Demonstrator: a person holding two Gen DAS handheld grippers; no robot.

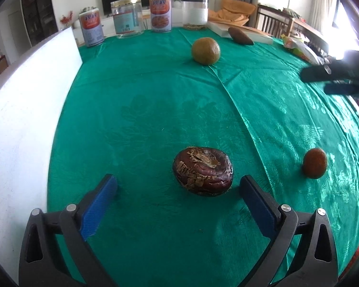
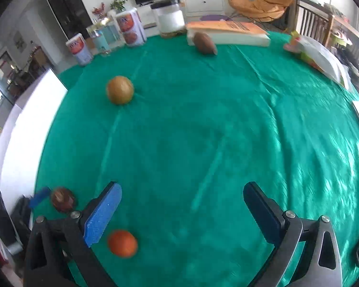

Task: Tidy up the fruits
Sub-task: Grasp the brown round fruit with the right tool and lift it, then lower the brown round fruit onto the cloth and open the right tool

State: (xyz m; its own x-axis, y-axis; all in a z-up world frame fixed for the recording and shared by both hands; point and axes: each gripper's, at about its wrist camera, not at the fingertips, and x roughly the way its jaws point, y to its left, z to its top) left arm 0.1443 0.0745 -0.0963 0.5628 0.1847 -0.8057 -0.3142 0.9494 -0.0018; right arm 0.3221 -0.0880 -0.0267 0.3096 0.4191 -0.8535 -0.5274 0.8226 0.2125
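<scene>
A dark brown wrinkled fruit (image 1: 203,170) lies on the green tablecloth (image 1: 155,95), just ahead of my open left gripper (image 1: 178,187), between its blue pads and touching neither. A small orange-brown fruit (image 1: 314,163) lies to its right. A round yellow-green fruit (image 1: 205,51) and a brown oval fruit (image 1: 239,36) lie farther back. My right gripper (image 2: 182,191) is open and empty above the cloth; it shows at the right edge of the left wrist view (image 1: 332,79). In the right wrist view the orange fruit (image 2: 122,243) lies below the left pad, the dark fruit (image 2: 62,199) at far left.
A white board (image 1: 24,119) stands along the table's left side. Cans and clear jars (image 1: 128,16) line the back edge, with a flat white box (image 2: 229,34) and plastic bags (image 2: 320,55) at the back right.
</scene>
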